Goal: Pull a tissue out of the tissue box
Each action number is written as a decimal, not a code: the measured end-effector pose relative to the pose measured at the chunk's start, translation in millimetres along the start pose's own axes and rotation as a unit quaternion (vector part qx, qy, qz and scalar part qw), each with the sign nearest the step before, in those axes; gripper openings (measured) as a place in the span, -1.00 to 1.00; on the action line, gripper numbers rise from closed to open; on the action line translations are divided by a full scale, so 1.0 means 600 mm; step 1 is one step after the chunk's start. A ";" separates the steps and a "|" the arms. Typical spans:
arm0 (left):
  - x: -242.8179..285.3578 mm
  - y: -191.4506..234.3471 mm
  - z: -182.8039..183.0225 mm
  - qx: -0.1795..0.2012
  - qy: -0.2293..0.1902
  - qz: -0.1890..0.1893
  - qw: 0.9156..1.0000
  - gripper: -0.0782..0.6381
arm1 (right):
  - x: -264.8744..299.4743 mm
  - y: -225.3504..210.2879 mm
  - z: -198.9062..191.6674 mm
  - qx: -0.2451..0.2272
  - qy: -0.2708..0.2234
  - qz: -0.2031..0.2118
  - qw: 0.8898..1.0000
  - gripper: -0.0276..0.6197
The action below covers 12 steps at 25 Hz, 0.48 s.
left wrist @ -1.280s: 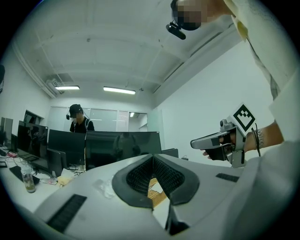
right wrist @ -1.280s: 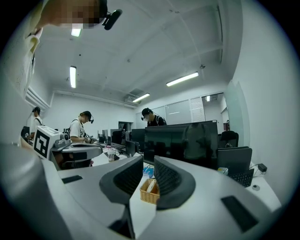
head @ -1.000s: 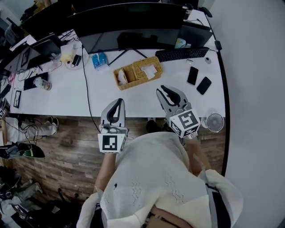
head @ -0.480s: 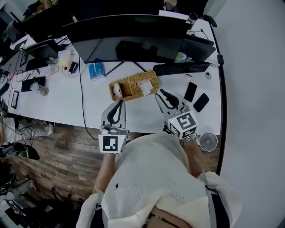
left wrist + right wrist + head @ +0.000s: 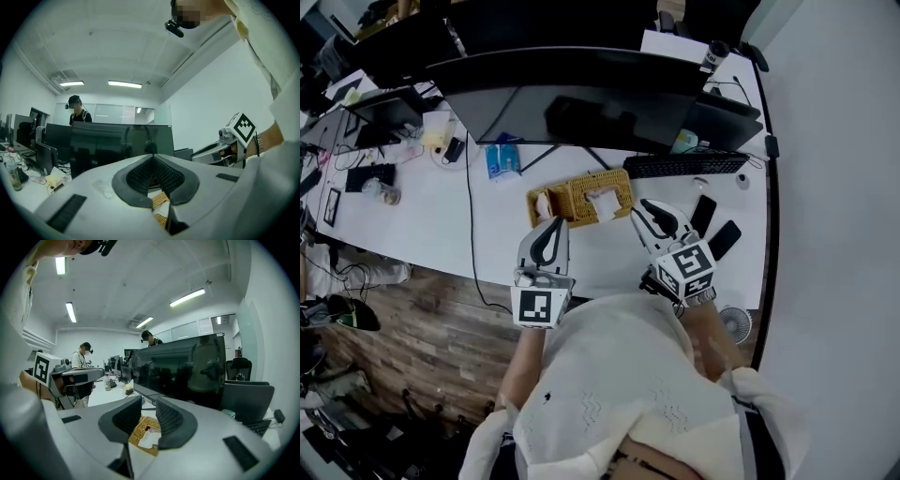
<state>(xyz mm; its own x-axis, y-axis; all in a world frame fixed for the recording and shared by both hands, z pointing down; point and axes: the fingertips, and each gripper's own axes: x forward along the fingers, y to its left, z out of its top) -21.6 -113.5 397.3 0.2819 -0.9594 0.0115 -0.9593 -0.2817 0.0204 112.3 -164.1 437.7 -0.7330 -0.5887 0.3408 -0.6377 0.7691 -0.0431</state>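
Observation:
A woven basket tissue box lies on the white desk, and a white tissue sticks up from its right half. My left gripper hovers just in front of the box's left end, shut and holding nothing. Just off the box's right end, my right gripper is open and holds nothing. In the right gripper view the box and tissue show through the gap of the right gripper. In the left gripper view, a bit of wicker shows below the touching tips of the left gripper.
A wide monitor stands behind the box, with a black keyboard to its right. Two phones lie beside my right gripper. A black cable crosses the desk on the left. A small fan sits on the floor.
Both grippers have moved forward over the desk edge, closer to the woven box. The right gripper now sits beside the box's right end. Jaw states look unchanged.

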 end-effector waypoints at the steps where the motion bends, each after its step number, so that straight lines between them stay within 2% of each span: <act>1: 0.002 0.001 -0.001 0.000 0.001 -0.002 1.000 -0.74 | 0.005 -0.002 -0.001 0.002 0.002 0.000 1.000 -0.62; 6: 0.015 0.018 -0.015 -0.001 0.013 -0.013 1.000 -0.74 | 0.029 -0.008 -0.008 0.012 0.011 -0.010 1.000 -0.62; 12: 0.034 0.033 -0.021 -0.009 0.018 -0.049 0.999 -0.74 | 0.050 -0.005 -0.004 0.013 0.021 -0.036 0.999 -0.60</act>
<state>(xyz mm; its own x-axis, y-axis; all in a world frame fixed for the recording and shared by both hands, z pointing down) -34.8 -138.6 410.8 0.3752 -0.9258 0.0452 -0.9267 -0.3736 0.0406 92.7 -183.7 450.4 -0.6753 -0.6305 0.3827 -0.6941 0.7188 -0.0406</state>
